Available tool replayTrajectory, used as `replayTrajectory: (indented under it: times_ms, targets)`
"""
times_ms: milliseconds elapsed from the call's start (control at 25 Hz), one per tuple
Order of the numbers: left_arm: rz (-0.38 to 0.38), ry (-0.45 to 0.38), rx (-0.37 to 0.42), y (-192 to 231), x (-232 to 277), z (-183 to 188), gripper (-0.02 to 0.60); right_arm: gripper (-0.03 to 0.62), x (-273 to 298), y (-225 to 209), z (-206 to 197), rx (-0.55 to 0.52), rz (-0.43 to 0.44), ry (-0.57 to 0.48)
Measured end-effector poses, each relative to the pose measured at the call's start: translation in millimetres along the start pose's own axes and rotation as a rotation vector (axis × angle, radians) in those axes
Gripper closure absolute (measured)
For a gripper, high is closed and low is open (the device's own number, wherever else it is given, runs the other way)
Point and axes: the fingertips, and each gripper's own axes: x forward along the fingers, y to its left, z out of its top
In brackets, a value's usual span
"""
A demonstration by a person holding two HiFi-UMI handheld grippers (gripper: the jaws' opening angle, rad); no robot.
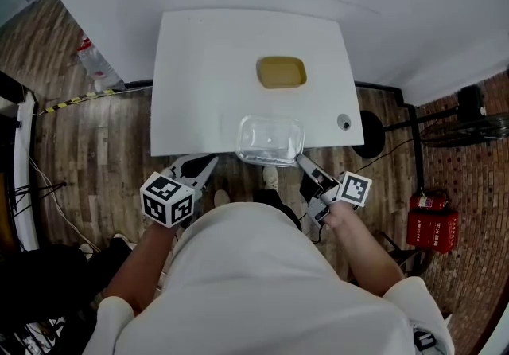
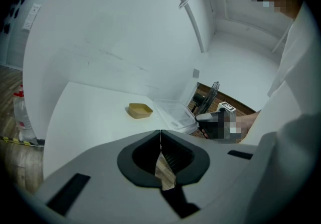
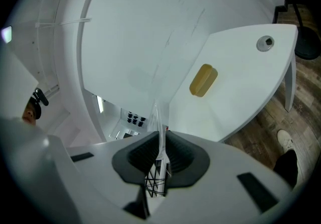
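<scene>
A person stands at the near edge of a white table (image 1: 199, 91) with a tool in each hand. The right gripper (image 1: 302, 159) has its jaws pressed together on the thin near-right rim of a clear container (image 1: 270, 138). The container sits at the table's near edge, and its near side reaches over that edge. The left gripper (image 1: 208, 161) hangs just off the near-left edge, apart from the container. Its jaws are closed with nothing between them, and only a wedge of floor shows through the slit. A yellow dish (image 1: 281, 72) lies farther in, beyond the container and well apart from it. A small round grommet (image 1: 343, 122) sits at the table's right side.

Handling, as a judgement: the wall is thin and probably flexes, and a one-corner hold will let the container droop or twist. The bite should sit deep on the rim, the wrist should stay level, and any motion should be slow. The idle left tool is close enough to steady the opposite rim.

Hard to make out: transparency leaves it uncertain whether the container is empty, and whether it has a lid. It is also unclear whether its base rests on the table or is raised off it. In the right gripper view the container appears only as an edge-on sliver, so the depth of the bite cannot be read. The person's torso hides the floor directly below. Red fire extinguishers (image 1: 431, 222) stand at the right, partly cut off.
</scene>
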Motion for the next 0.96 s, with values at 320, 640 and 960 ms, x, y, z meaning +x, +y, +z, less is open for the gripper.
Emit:
replayTrajectory:
  times_ms: [320,640,960]
  targets:
    - [0.017,-0.002,-0.006,-0.3,-3.5,-2.8,0.565,0.548,0.7,-1.7,1.1,-0.016,0.001,0.014]
    - [0.035,-0.003,-0.017,9.0,-12.2,-6.7,0.564,0.548,11.9,3.0,1.0,-0.029,0.016,0.024]
    - [0.057,-0.008,-0.016,0.9,4.5,-11.9,0.565,0.548,4.5,-12.3,11.4,-0.032,0.028,0.035]
